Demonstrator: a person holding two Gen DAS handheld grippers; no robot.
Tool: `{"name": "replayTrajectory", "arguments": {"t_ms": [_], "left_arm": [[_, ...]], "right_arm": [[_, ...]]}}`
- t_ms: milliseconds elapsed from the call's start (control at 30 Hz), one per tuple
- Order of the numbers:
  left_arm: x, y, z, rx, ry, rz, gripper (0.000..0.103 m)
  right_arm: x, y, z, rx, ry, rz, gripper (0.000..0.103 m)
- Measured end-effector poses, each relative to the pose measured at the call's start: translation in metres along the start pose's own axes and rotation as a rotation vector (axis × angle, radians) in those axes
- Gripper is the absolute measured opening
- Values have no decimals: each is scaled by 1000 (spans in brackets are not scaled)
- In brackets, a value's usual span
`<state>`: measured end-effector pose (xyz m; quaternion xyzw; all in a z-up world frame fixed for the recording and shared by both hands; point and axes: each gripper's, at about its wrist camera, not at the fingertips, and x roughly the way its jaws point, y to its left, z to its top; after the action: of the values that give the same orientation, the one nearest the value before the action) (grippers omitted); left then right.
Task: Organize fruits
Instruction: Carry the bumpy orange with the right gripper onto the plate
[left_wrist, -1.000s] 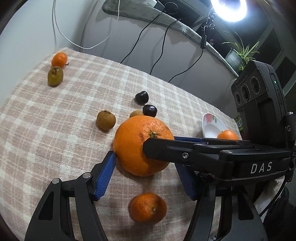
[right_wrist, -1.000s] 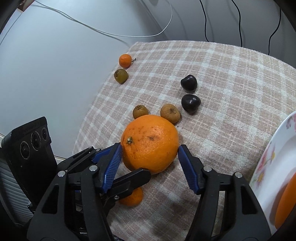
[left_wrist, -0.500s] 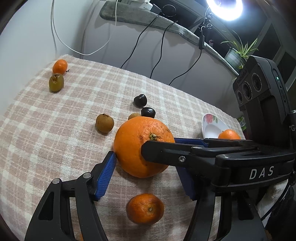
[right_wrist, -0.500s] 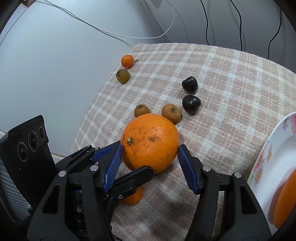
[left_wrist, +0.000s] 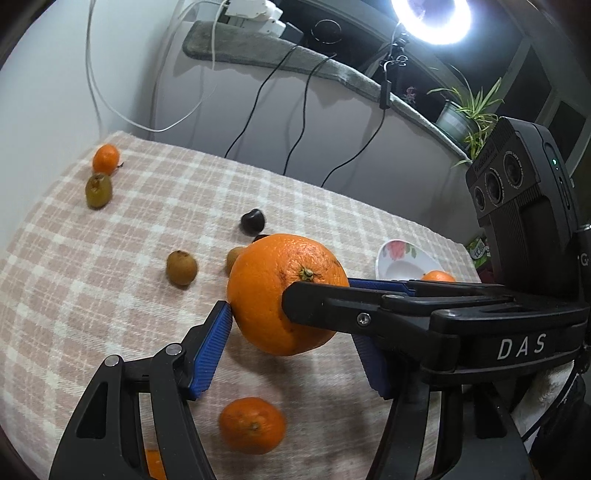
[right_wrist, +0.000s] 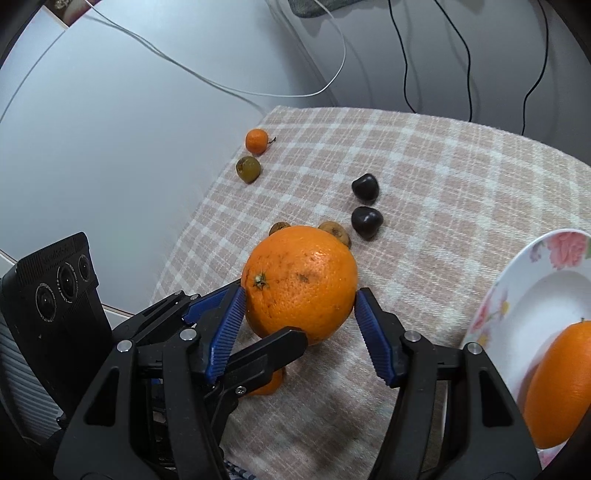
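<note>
L jaws: left gripper (left_wrist: 295, 339) clamped on big orange (left_wrist: 286, 291), blue pads on both sides of it
R jaws: right gripper (right_wrist: 299, 325) clamped on same orange from other side, crossing L gripper
orange pos: off the cloth, over the checked cloth (left_wrist: 110, 277), both grippers sharing the load
done: one orange fruit (right_wrist: 557, 384) already on flowered plate (right_wrist: 491, 306)
in progress: big orange mid-carry, prob headed to plate, plate near on R
left: mandarin (left_wrist: 253, 424) under the jaws, 2 brown fruits (left_wrist: 181, 267), 2 dark fruits (right_wrist: 365, 221), small orange + greenish fruit (left_wrist: 99, 190) at far corner
progress est: early, most fruit not yet sorted
</note>
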<state>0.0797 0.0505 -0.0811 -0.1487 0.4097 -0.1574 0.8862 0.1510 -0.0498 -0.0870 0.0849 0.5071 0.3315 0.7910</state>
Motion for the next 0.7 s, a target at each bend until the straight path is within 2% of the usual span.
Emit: {"name": "replayTrajectory", "arguments": {"t_ms": [700], "left_arm": [[27,-68,12,82,-15,-58,64]], "right_arm": [[-67,-50,-5,41,-86,-45,64]]}}
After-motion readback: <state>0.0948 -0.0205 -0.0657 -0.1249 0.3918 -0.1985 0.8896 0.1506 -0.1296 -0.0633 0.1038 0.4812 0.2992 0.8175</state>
